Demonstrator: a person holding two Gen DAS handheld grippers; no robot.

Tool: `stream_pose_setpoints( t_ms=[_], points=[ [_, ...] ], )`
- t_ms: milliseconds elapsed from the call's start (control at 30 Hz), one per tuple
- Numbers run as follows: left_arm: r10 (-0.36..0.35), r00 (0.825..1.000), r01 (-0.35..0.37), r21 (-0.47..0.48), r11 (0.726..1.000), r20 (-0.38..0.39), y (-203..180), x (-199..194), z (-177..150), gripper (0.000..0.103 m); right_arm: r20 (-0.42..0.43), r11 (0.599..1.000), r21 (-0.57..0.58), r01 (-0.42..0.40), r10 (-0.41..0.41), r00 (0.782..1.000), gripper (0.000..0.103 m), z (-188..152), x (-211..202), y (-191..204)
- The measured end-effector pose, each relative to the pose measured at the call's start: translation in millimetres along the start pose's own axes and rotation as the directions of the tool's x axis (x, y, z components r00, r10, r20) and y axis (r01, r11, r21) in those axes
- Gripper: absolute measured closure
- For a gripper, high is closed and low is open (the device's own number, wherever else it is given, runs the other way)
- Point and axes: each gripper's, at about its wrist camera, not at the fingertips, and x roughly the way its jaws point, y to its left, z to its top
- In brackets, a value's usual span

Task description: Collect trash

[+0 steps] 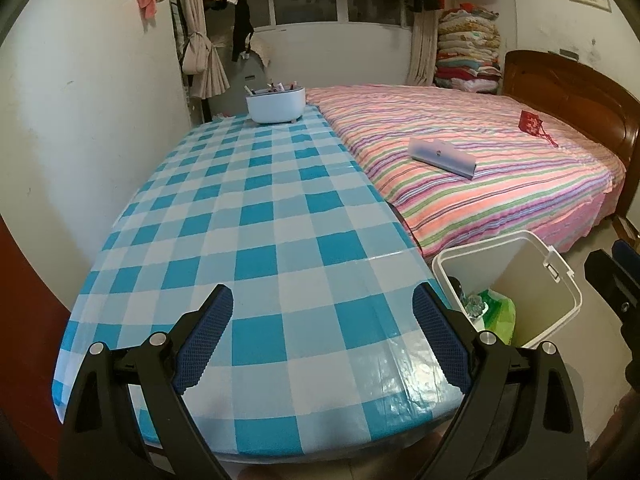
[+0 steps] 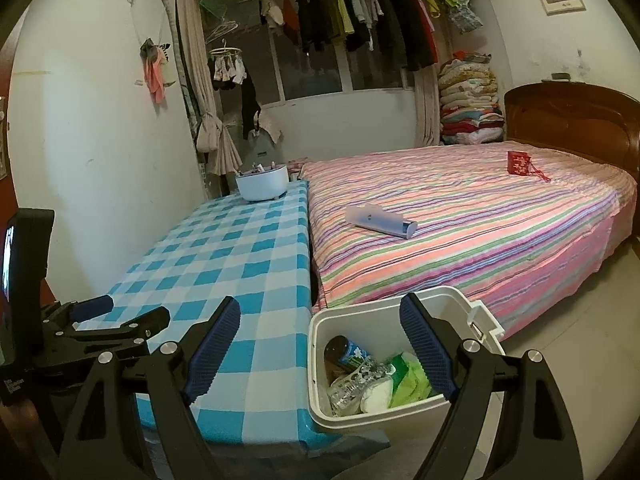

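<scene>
A white trash bin stands on the floor between the table corner and the bed. Inside it lie a dark can, a crushed clear plastic bottle, a white wad and green wrapping. My right gripper hangs open over the bin's near left rim with nothing between its blue pads. My left gripper is open and empty above the near end of the blue checked tablecloth; the bin is to its right. The left gripper also shows at the left of the right wrist view.
A white bowl of small items sits at the table's far end. The striped bed beside the table carries a pale flat case and a red pouch. Walls, hung clothes and a wooden headboard surround it.
</scene>
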Motion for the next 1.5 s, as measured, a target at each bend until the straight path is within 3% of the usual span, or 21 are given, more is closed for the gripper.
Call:
stream_pose_setpoints(
  t_ms=[367,1067,1500],
  points=[
    [0.013,1.000,-0.012,0.038,0.999,-0.021,-19,14,3,0.013,-0.015,1.000,0.014,-0.008,0.008,1.000,0.023,4,16,-9],
    [-0.050,0.997,0.058,0.134,0.989,-0.062,-81,31,7,0.013,-0.030,0.996,0.076,0.039,-0.036,0.999,0.023,0,18,-58],
    [-0.071,0.996,0.081,0.179,0.981,-0.061,-91,33,5,0.013,-0.040,0.994,0.096,0.045,-0.042,0.998,0.023,-3,21,-68]
  ],
)
